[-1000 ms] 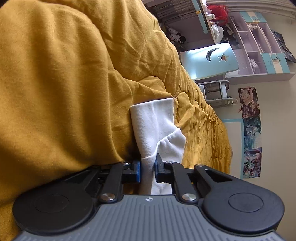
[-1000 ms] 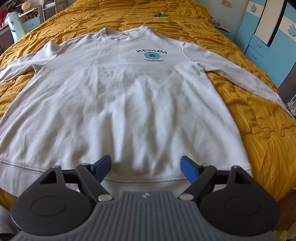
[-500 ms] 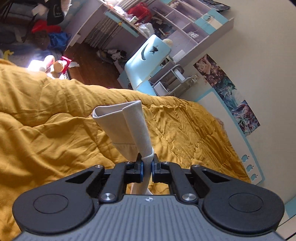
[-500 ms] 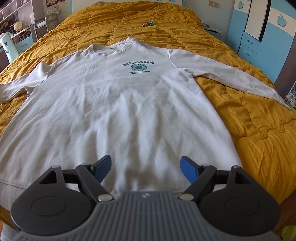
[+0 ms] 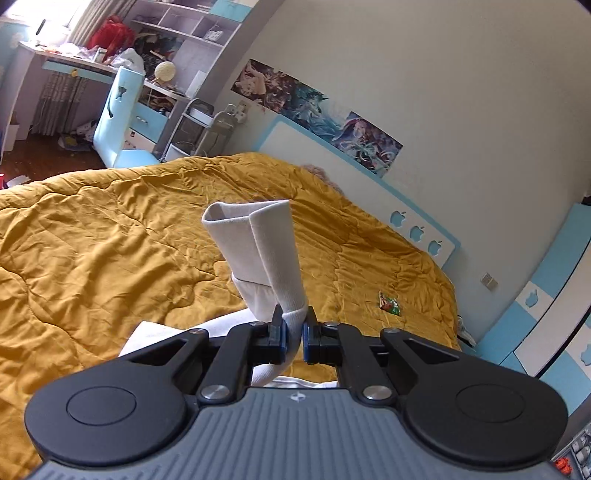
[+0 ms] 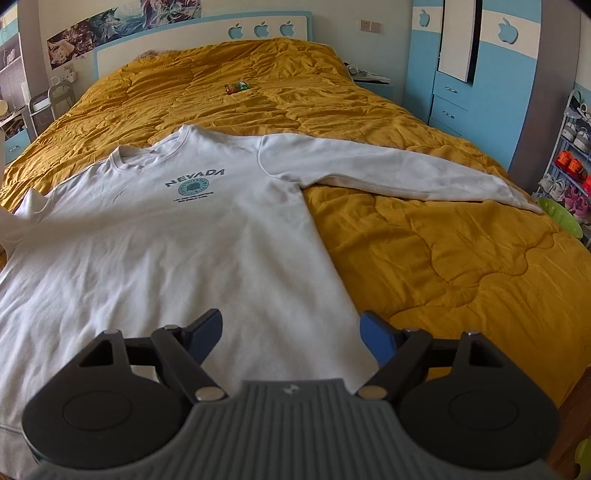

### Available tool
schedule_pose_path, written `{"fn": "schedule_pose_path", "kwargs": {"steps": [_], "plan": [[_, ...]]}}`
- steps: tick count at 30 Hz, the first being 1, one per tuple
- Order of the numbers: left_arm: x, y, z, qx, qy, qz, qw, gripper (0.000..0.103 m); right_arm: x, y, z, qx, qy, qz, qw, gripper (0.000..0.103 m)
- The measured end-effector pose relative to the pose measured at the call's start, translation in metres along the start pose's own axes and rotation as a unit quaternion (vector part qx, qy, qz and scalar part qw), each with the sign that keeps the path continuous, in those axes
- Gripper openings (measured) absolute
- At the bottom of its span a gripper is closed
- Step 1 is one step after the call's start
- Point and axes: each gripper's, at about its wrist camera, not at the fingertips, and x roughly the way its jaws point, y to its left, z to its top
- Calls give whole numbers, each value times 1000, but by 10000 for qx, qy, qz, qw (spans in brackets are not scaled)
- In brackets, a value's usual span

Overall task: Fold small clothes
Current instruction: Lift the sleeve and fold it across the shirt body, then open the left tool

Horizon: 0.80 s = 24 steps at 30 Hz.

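White sweatshirt (image 6: 177, 258) lies flat on a mustard bedspread (image 6: 443, 258). Left gripper (image 5: 293, 332) jaws pinch its raised sleeve cuff (image 5: 258, 243); right gripper (image 6: 291, 332) jaws are spread above the hem.

sweatshirt (image 6: 192, 258) was soft matt white cloth, faintly creased, ribbed at cuff (image 5: 255, 236). quilt (image 6: 443, 251) was mustard cloth, quilted and wrinkled, slight sheen. left gripper (image 5: 293, 336) and right gripper (image 6: 291, 332) were matt black plastic, blue pads, shiny metal pivot pins, ribbed grey plastic body. small wrapper (image 6: 237, 87) looked glossy. headboard (image 6: 203, 22) was smooth painted board.
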Motion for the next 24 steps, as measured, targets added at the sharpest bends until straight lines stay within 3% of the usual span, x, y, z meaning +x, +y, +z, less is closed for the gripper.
{"fn": "schedule_pose_path", "kwargs": {"steps": [7,12,24], "plan": [[30,-96,-59,431,327,-251,9982,8,-1,-54,-22,702,-20,100,9975,78],[42,-152,-104,734,473,-397,9954,8,-6,-80,-37,1185,-99,504,9916,78],[71,-247,-213,1672,1143,-445,9783,8,-5,-89,-60,1485,-363,846,9846,79]]}}
